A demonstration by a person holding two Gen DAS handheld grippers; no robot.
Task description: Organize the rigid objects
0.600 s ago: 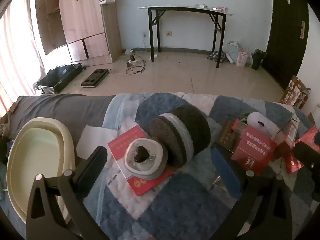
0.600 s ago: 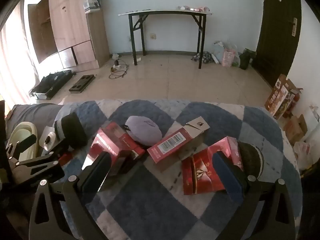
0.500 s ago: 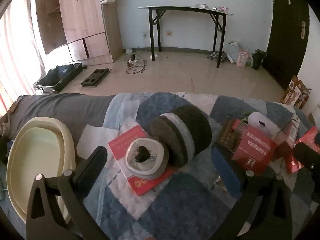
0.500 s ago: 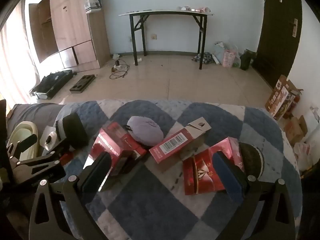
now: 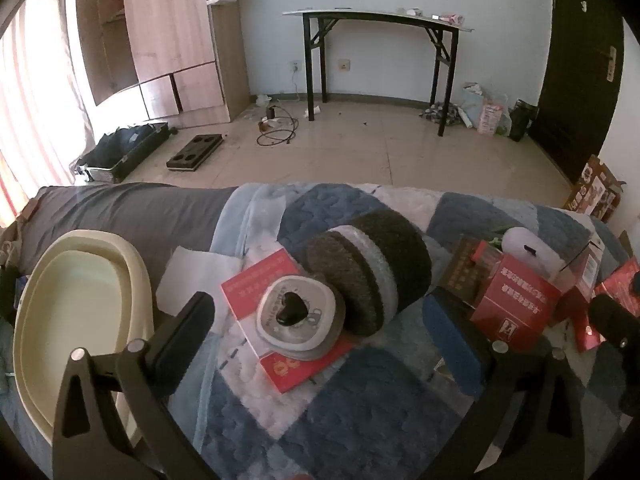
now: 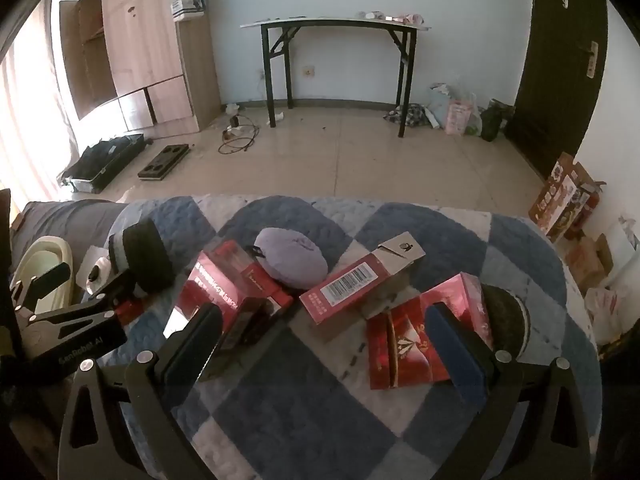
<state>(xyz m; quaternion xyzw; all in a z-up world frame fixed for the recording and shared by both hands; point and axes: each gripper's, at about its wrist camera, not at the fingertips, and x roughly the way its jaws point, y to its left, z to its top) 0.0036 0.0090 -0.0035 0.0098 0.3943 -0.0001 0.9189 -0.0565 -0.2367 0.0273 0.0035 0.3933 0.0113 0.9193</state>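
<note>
you are over a bed spread with a blue and white checked quilt [image 6: 320, 408], in a room with a tiled floor, a black-legged folding table [image 6: 336, 24] against the far wall and a wooden wardrobe [image 5: 168, 32] to the left. your left gripper [image 5: 320, 344] has its fingers spread wide and holds nothing; between them ahead lies a flat red booklet [image 5: 280, 320] with a round white case [image 5: 298, 316] on top, and a dark plush roll with a pale band [image 5: 372, 272] lies against that case on its right. a cream oval basin [image 5: 80, 320] sits at the left edge of the bed, just beside the left finger. your right gripper [image 6: 328, 340] is likewise wide open and empty. ahead of it are a dark red box [image 6: 224, 284] near the left finger, a lilac pouch [image 6: 292, 260] behind that, a long red carton with a barcode [image 6: 356, 284] lying slantwise in the middle, and a glossy red box [image 6: 420, 332] just beside the right finger, with a dark round cushion [image 6: 508, 316] touching its far side. the boxes crowd together, some overlapping, so each is hemmed in by its neighbours.
</note>
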